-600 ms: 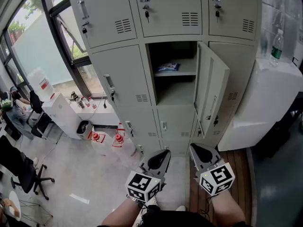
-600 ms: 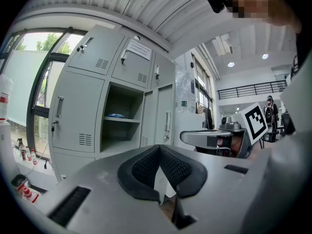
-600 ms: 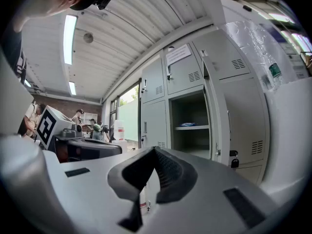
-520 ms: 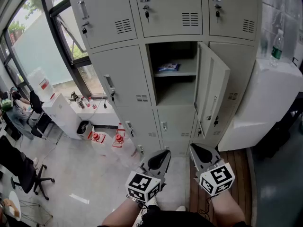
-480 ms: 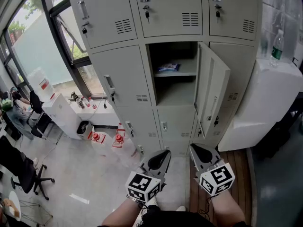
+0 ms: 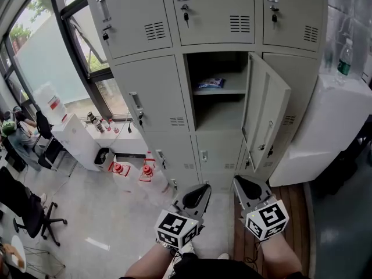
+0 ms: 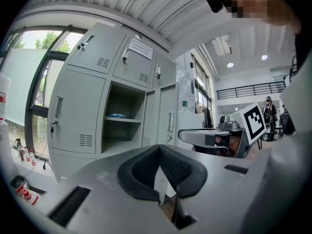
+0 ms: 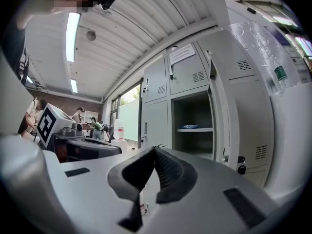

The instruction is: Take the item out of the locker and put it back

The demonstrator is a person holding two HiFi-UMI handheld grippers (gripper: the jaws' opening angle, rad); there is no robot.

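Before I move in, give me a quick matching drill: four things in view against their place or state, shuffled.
Things:
1. flat blue packet
2. grey metal locker door
3. clear plastic bottle with green label
4. right gripper

Places or states:
A. jaws together, nothing between them
B. standing on the white cabinet at far right
C. swung open
D. lying on the upper shelf of the open locker

Pairs: 1-D, 2-C, 3-B, 4-A

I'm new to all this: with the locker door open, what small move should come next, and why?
Probably lift the right gripper toward the blue packet on the open locker's shelf, opening its jaws; it and the left gripper hang shut and empty, well short of it.
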